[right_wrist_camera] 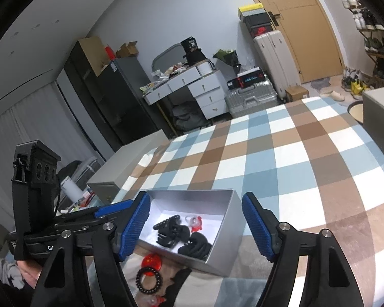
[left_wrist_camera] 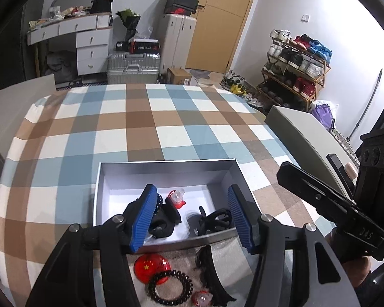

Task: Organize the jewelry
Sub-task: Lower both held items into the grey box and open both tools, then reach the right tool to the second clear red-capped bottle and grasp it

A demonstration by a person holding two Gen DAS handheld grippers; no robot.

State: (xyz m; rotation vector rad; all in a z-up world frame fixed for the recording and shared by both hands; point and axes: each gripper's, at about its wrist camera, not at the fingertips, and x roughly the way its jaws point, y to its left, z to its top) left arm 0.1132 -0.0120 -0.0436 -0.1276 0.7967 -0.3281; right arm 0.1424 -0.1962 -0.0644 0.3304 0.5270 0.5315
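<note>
A silver box [left_wrist_camera: 166, 165] stands open on the checked cloth. Inside lie a black hair claw [left_wrist_camera: 215, 220], a second black clip [left_wrist_camera: 163, 221] and a red-and-clear clip [left_wrist_camera: 176, 198]. My left gripper [left_wrist_camera: 191, 188] hangs open over the box, nothing between its blue pads. In front of the box lie a red star badge [left_wrist_camera: 151, 264], a black spiral hair tie [left_wrist_camera: 170, 287] and a black claw [left_wrist_camera: 210, 273]. My right gripper [right_wrist_camera: 195, 197] is open and empty above the box [right_wrist_camera: 225, 238], whose clips [right_wrist_camera: 171, 227] show below. The badge [right_wrist_camera: 152, 261] and hair tie [right_wrist_camera: 148, 280] lie near it.
The checked tablecloth [left_wrist_camera: 146, 122] covers the table. A grey block [left_wrist_camera: 302, 133] sits at the table's right edge, another [left_wrist_camera: 15, 112] at the left. A small red-and-clear clip [left_wrist_camera: 202, 298] lies at the near edge. Behind are a desk, suitcases and a shoe rack.
</note>
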